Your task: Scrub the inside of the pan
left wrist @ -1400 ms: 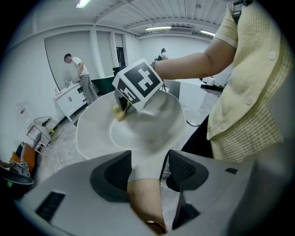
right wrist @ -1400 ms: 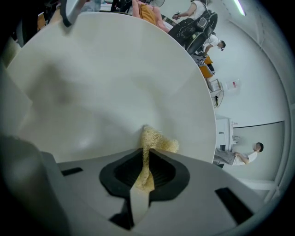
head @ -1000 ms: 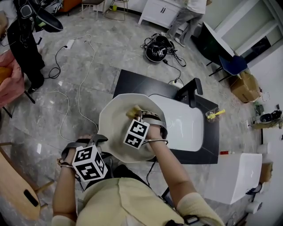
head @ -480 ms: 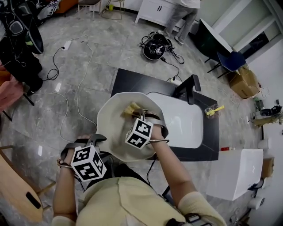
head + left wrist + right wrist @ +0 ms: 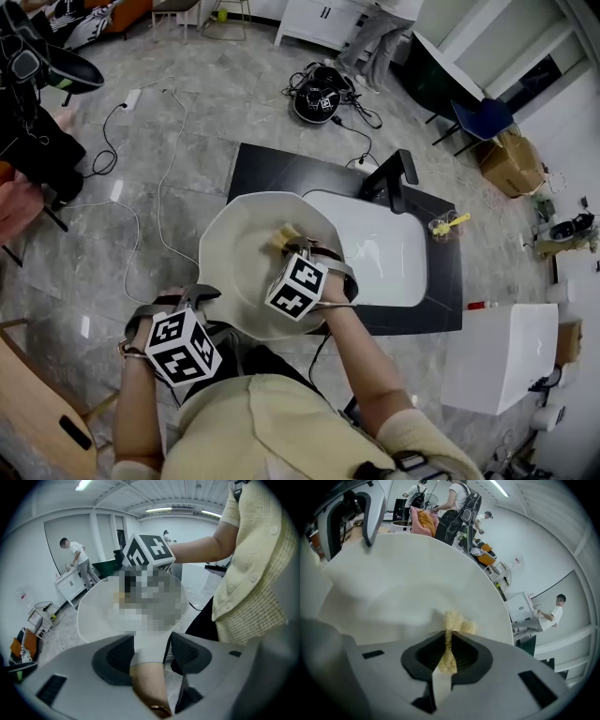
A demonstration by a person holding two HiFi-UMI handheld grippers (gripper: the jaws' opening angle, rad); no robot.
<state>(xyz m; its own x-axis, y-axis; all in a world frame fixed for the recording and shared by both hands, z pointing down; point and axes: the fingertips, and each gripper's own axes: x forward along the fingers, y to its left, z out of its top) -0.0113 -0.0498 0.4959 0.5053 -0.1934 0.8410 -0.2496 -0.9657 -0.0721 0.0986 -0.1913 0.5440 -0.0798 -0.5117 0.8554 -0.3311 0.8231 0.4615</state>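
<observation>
Appears mid-scrub; cannot judge how much of the inner surface is left to do. Over the edge of the black table, beside the white sink: holds the pan by its handle in the clamped left gripper. Contains only the yellow sponge, pinched in the right gripper, against the inner wall. Shows no water or residue.

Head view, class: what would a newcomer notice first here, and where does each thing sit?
A big cream pan fills the middle, held over the edge of a black counter with a white sink. The right gripper pinches a yellow scrub pad against the pan's inside, while the left gripper clamps the pan handle at lower left.
</observation>
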